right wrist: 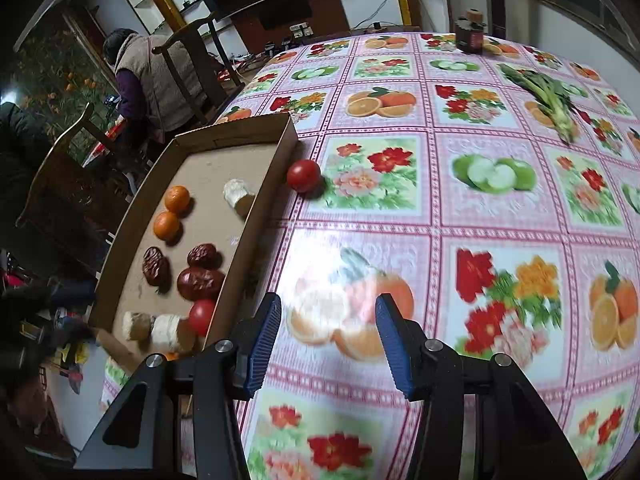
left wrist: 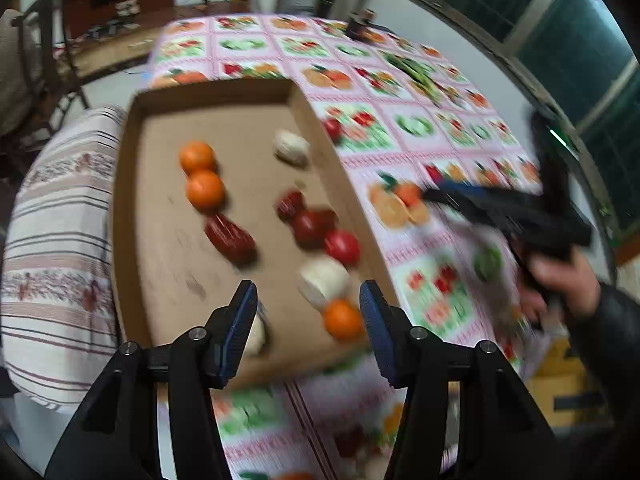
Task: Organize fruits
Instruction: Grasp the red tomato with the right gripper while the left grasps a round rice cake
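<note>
A shallow cardboard tray (left wrist: 344,184) holds oranges (left wrist: 204,190), dark red dates (left wrist: 230,238), a tomato (left wrist: 342,246) and pale white pieces (left wrist: 324,280). My left gripper (left wrist: 308,300) hangs open above the tray's near end, with nothing between its fingers. An orange (left wrist: 342,318) lies below, close to its right finger. A second tomato (right wrist: 303,176) sits on the tablecloth just outside the tray wall (right wrist: 248,232). My right gripper (right wrist: 328,312) stands open over the bare cloth beside the tray, holding nothing. In the left wrist view it shows blurred (left wrist: 440,196), held by a hand (left wrist: 560,276).
The table wears a pink cloth (right wrist: 440,208) printed with fruit and flowers. A leafy green vegetable (right wrist: 540,96) and a dark jar (right wrist: 472,36) lie at the far side. A person (right wrist: 148,76) sits beyond wooden chairs (right wrist: 192,60). A striped cushion (left wrist: 60,240) lies left of the tray.
</note>
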Demonstrator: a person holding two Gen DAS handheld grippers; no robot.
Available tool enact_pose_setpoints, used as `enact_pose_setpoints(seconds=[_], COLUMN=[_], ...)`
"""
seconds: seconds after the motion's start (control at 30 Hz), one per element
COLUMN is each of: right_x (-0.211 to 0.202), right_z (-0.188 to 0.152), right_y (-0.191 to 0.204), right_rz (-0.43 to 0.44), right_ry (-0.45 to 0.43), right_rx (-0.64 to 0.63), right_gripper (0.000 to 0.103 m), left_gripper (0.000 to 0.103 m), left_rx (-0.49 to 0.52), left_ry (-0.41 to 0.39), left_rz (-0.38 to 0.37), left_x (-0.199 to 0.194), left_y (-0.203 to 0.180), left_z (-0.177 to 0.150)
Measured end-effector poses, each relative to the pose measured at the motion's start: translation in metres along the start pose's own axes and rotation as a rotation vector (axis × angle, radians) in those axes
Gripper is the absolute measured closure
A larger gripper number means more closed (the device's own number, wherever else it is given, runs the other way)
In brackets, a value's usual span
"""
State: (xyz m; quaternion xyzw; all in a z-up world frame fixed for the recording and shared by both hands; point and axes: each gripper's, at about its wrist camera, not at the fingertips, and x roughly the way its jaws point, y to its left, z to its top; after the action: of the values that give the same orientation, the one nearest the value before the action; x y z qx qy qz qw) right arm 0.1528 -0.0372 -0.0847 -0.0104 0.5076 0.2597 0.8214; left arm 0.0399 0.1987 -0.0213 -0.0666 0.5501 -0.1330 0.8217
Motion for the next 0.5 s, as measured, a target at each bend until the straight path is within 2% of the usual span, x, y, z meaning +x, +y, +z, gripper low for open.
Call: enact_pose_setpoints(seconds=[0.17,0.33,0.5], right_x=[0.030,0.061,0.082], right_z=[0.026,0.055,0.069], right_y=[0.005,0.011,0.021], right_rz=[-0.023,-0.038,-0.034], right_ry=[0.002,0.027,0.060], right_rx=[-0.049,-0.114,-0.190], right_gripper=[0.052,0.052,0.052], left_gripper=[0.051,0.051,0.051], left_rx=[0.080,0.101,0.116], left_ry=[0.072,0.126,0.166], left_rz=[-0.082,-0.136,-0.185], left_x=[0.002,0.006,0.013], left_y=[-0.014,-0.020,-0.024], left_z=[-0.041,-0.071,-0.092])
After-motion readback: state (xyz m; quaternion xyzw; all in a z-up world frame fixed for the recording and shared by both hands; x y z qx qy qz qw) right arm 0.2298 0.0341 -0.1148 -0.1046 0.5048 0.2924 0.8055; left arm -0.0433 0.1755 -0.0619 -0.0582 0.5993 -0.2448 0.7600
